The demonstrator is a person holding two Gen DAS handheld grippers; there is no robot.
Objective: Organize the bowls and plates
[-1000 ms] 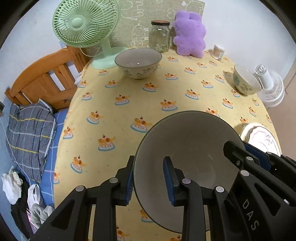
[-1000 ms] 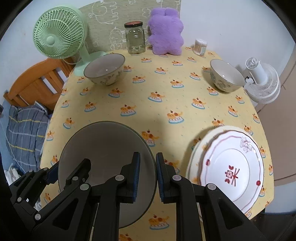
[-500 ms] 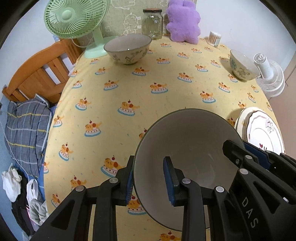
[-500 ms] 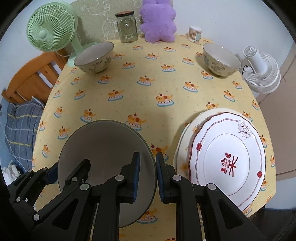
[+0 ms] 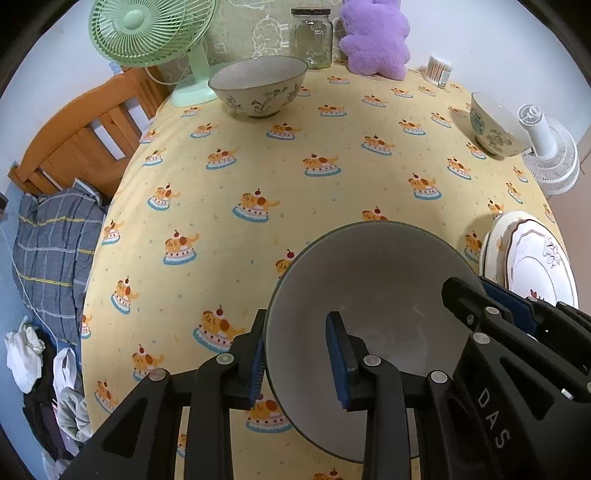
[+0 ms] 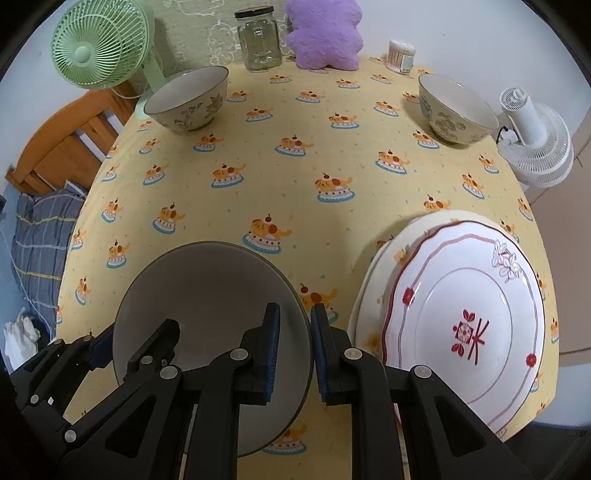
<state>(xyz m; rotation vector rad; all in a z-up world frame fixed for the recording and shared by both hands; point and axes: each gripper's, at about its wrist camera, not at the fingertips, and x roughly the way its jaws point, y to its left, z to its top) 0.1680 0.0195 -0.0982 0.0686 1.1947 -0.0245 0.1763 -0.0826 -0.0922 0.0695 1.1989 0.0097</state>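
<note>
Both grippers hold one grey bowl (image 5: 373, 291) above the near part of the table; it also shows in the right wrist view (image 6: 207, 295). My left gripper (image 5: 295, 354) is shut on its left rim, my right gripper (image 6: 293, 347) on its right rim. A grey floral bowl (image 5: 258, 86) stands at the far left, also in the right wrist view (image 6: 188, 98). A green-patterned bowl (image 6: 456, 109) stands at the far right. Two stacked plates (image 6: 465, 317) lie at the near right.
A yellow tablecloth (image 6: 295, 184) covers the table. At the back stand a green fan (image 5: 151, 33), a glass jar (image 6: 260, 38), a purple plush (image 6: 325, 35) and a swab box (image 6: 400, 55). A white fan (image 6: 535, 147) stands off the right edge, a wooden bed frame (image 5: 85, 140) at left.
Both grippers have pulled back toward the near edge with the bowl held between them, then eased forward a little. The grip on the bowl is unchanged.
</note>
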